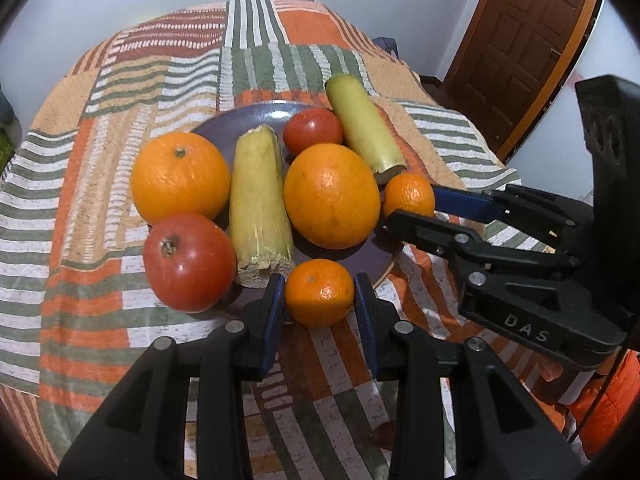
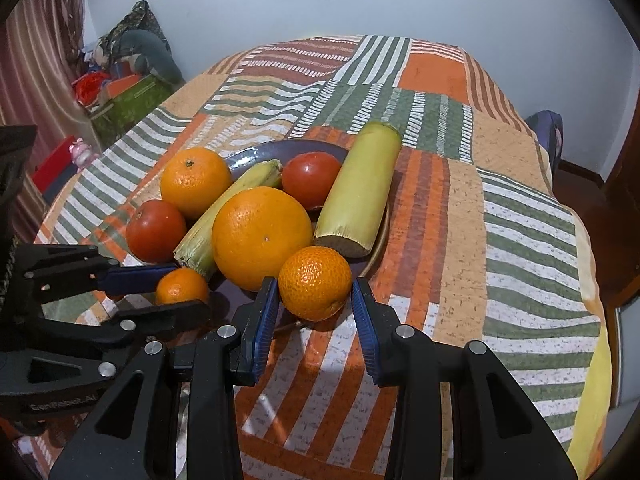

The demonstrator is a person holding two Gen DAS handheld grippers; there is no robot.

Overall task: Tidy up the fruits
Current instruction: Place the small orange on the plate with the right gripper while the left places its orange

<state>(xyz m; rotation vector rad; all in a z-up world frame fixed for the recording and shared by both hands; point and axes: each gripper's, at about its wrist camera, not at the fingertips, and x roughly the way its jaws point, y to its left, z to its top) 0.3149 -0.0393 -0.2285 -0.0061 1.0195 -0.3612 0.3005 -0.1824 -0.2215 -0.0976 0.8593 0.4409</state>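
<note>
Purple-glazed, the plate (image 1: 248, 118) sits on a patchwork cloth (image 1: 120, 92) of orange, green and white stripes that covers the tabletop (image 2: 520, 240). It carries two large oranges, two tomatoes, two pieces of husked corn and two small mandarins.

At the plate's near edge, the left hand-held gripper (image 1: 319, 294) has its blue pads (image 1: 273, 312) on either side of a small mandarin (image 1: 319, 292); they look pressed against its skin, so the jaws appear clamped on it, though whether it is lifted off the plate I cannot tell. The right hand-held gripper (image 2: 315, 286) holds the other mandarin (image 2: 315, 282) the same way, its pads touching both flanks at the plate's right-hand rim. In the left wrist view that gripper reaches in from the right, its tips around this fruit.

Between the two mandarins lies the big central orange (image 1: 332, 196), touching a corn piece (image 1: 260, 208) on its left. A second orange (image 1: 180, 176) and a large tomato (image 1: 188, 262) sit on the plate's left side, the tomato overhanging the rim. A smaller tomato (image 1: 313, 130) rests at the back beside the other corn piece (image 1: 362, 124), which slants across the far right rim.
</note>
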